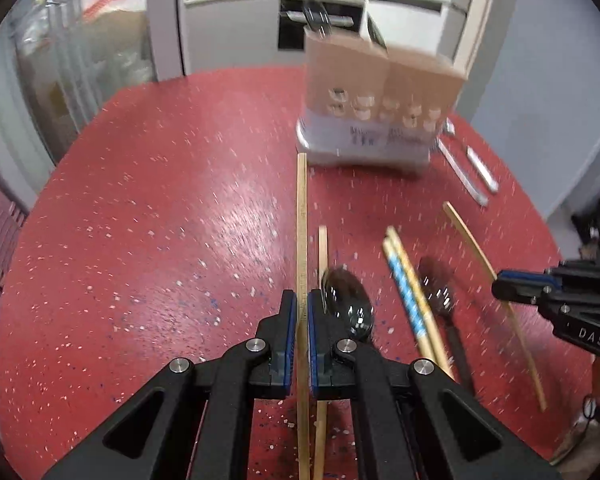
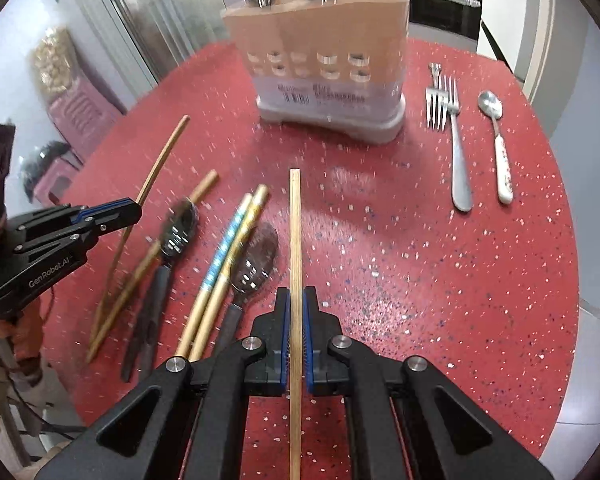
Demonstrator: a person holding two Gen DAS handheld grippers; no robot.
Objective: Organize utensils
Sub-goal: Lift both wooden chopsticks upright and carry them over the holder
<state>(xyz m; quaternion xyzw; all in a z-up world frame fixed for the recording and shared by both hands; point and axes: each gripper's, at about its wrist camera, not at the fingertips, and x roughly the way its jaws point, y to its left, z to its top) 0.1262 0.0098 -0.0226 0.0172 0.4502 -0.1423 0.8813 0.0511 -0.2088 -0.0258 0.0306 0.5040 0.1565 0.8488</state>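
The light, stiff wooden chopstick [image 2: 295,240] runs up the frame's centre toward the caddy [image 2: 328,92], pinched mid-length in the closed right gripper [image 2: 295,304], while the left gripper [image 1: 301,304] likewise clamps another chopstick [image 1: 301,216].

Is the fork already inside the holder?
No, the fork lies flat on the red table to the right of the holder, beside a small spoon.
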